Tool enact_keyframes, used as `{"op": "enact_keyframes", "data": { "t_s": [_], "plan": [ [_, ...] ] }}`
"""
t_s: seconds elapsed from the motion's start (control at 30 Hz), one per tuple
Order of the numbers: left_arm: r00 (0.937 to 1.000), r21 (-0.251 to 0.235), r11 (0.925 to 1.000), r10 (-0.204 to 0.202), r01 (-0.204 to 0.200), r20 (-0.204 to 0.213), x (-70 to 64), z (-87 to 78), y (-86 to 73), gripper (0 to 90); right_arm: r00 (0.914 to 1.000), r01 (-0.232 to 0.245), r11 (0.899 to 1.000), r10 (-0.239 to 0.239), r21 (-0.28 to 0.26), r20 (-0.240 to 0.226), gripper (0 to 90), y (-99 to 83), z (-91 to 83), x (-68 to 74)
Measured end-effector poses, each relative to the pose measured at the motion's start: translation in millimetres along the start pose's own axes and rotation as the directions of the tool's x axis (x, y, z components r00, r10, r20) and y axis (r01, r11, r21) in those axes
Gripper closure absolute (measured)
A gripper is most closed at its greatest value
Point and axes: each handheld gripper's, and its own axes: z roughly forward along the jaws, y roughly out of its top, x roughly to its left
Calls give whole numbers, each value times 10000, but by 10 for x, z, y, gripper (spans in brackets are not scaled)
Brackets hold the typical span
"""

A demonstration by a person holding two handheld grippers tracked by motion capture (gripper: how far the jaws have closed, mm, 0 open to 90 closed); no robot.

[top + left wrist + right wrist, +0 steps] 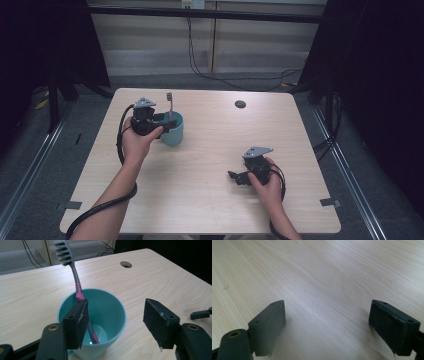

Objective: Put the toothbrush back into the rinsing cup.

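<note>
A teal cup (173,131) stands on the left half of a pale wooden surface (210,165). A toothbrush (75,277) (grey neck, pink grip) leans inside it, bristles up. The left gripper (115,322) hovers at the cup with its jaws spread wide, one jaw over the rim beside the toothbrush handle, gripping nothing. The right gripper (239,177), also spread wide, rests low over bare wood, well apart from the cup.

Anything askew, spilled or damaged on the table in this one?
Nothing stands out. The teal cup stands upright with the toothbrush leaning inside it, the left gripper open around the cup. The right gripper rests open over bare table.
</note>
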Motion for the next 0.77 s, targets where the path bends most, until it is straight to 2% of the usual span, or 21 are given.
{"op": "enact_keyframes", "data": {
  "t_s": [0.4, 0.5, 0.57, 0.6, 0.67, 0.77],
  "plan": [
    [9992, -241, 9995, 223, -215, 335, -134, -214, -269, 316, 10000, 6, 10000, -6, -4, -8, 135, 0, 0, -1],
    [9983, -90, 9990, 448, -445, 382, -181, -232, -395, 307, 10000, 5, 10000, -5, -3, -7, 135, 0, 1, -1],
    [9980, -65, 9990, 450, -448, 444, -203, -234, -482, 294, 10000, 6, 10000, -6, -2, -10, 135, 0, 0, 0],
    [9972, 16, 9981, 609, -610, 435, -207, -236, -535, 291, 10000, 24, 10000, -24, -7, -7, 135, 0, 1, -2],
    [9980, 68, 9989, 455, -458, 432, -204, -227, -616, 285, 10000, 25, 10000, -25, -7, -8, 135, 0, 0, -2],
    [9983, 248, 9987, 431, -441, 391, -181, -218, -699, 270, 10000, 19, 10000, -19, -8, -8, 135, 0, 0, -1]
  ]
}}
